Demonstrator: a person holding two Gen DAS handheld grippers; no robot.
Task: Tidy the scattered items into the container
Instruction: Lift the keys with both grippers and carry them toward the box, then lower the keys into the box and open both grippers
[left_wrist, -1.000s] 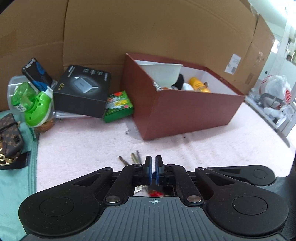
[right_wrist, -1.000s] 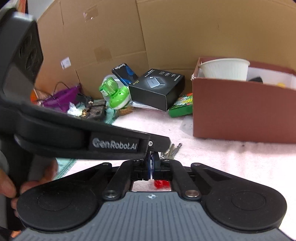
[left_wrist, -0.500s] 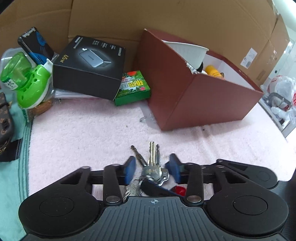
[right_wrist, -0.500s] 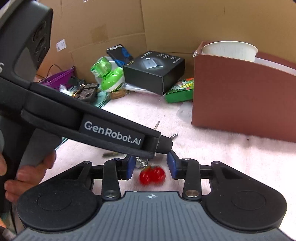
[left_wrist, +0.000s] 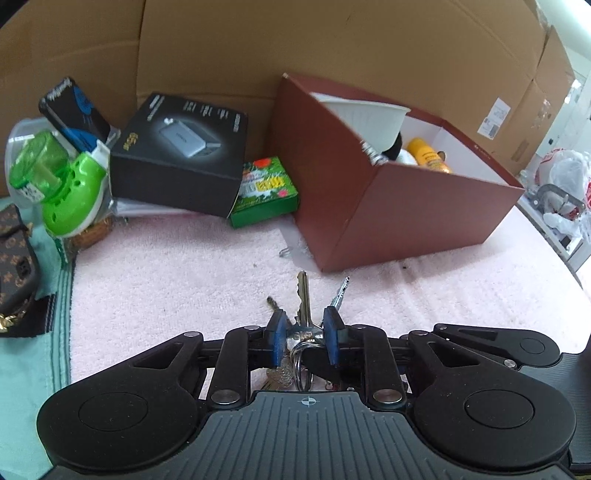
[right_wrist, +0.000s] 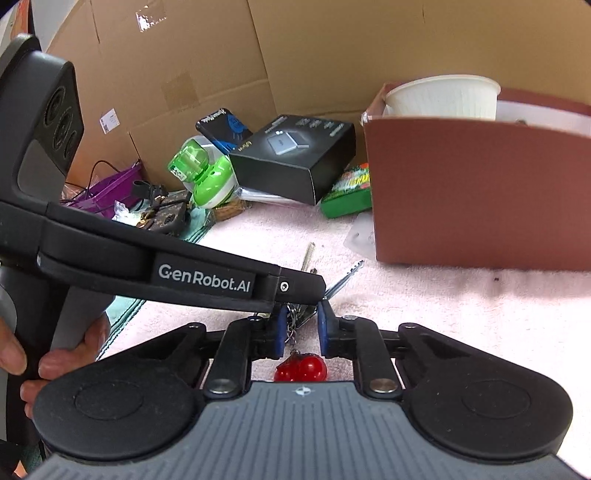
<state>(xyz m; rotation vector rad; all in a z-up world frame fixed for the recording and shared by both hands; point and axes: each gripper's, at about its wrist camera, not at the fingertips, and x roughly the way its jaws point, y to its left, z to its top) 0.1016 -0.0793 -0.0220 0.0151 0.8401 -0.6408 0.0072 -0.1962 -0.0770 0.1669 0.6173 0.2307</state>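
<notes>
A bunch of keys (left_wrist: 303, 317) with a red charm (right_wrist: 301, 369) lies on the pink towel (left_wrist: 166, 273). My left gripper (left_wrist: 304, 338) is part open, its blue pads on either side of the key heads and ring. My right gripper (right_wrist: 300, 328) is part open around the same bunch, the charm just below its pads. The left gripper's body (right_wrist: 166, 266) crosses the right wrist view. The red-brown box (left_wrist: 399, 206) stands behind the keys, holding a white bowl (left_wrist: 369, 118) and a yellow bottle (left_wrist: 428, 155).
Left of the box lie a green packet (left_wrist: 266, 192), a black charger box (left_wrist: 184, 155), a green plastic device (left_wrist: 66, 188), a black-and-blue pack (left_wrist: 74, 107) and a brown patterned case (left_wrist: 14, 258) on a teal cloth. Cardboard walls stand behind. A plastic bag (left_wrist: 565, 184) lies at right.
Both grippers went from shut to open over the keys, then narrowed around them. The left view moved closer, with the keys now between its pads.
</notes>
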